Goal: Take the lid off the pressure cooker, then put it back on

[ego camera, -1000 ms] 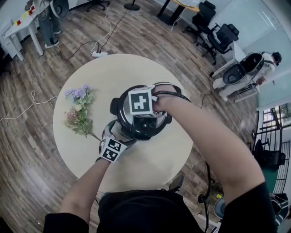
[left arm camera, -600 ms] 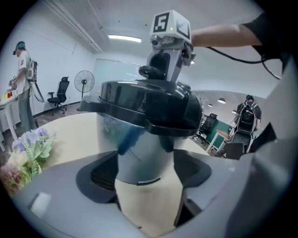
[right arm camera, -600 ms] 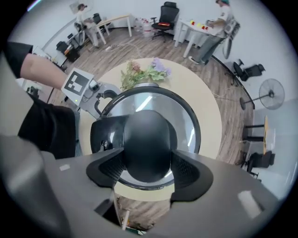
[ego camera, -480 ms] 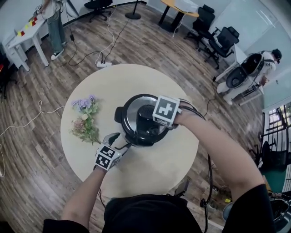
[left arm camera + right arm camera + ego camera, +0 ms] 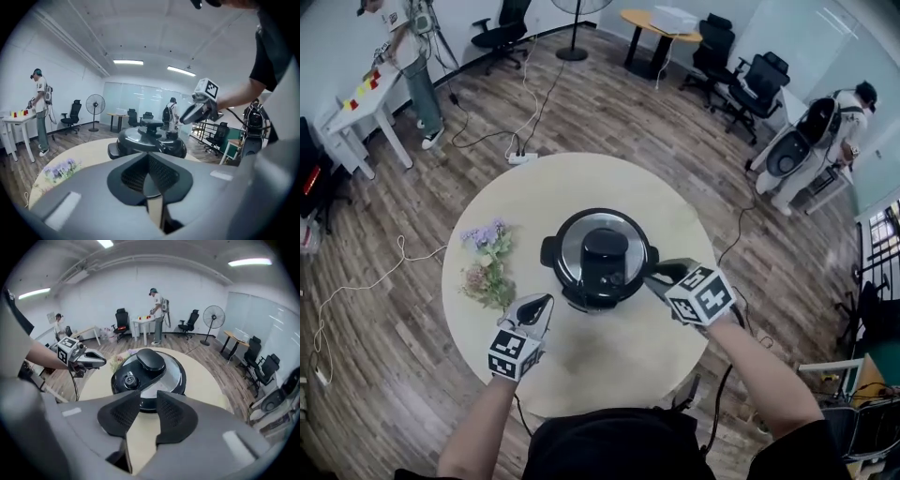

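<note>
The black pressure cooker [image 5: 600,258] stands in the middle of the round beige table [image 5: 609,366], its steel lid with a black handle [image 5: 606,246] sitting on it. My left gripper [image 5: 540,303] hovers at its near left, clear of it; its jaws have just closed and are shut on nothing [image 5: 148,161]. At the cooker's near right is my right gripper [image 5: 660,276], also apart from it. Its jaws [image 5: 142,414] have just been closing, a narrow gap remains and nothing is between them. The cooker [image 5: 149,373] lies just ahead of it.
A bunch of dried flowers [image 5: 487,262] lies on the table left of the cooker. Around the table are wood floor, a power strip with cables [image 5: 523,157], office chairs [image 5: 741,70], a white side table [image 5: 358,105] and people standing at the room's edges.
Both grippers have drawn back from the cooker toward the near side of the table. The right one came off the lid's top. The left jaws went from open to shut.
</note>
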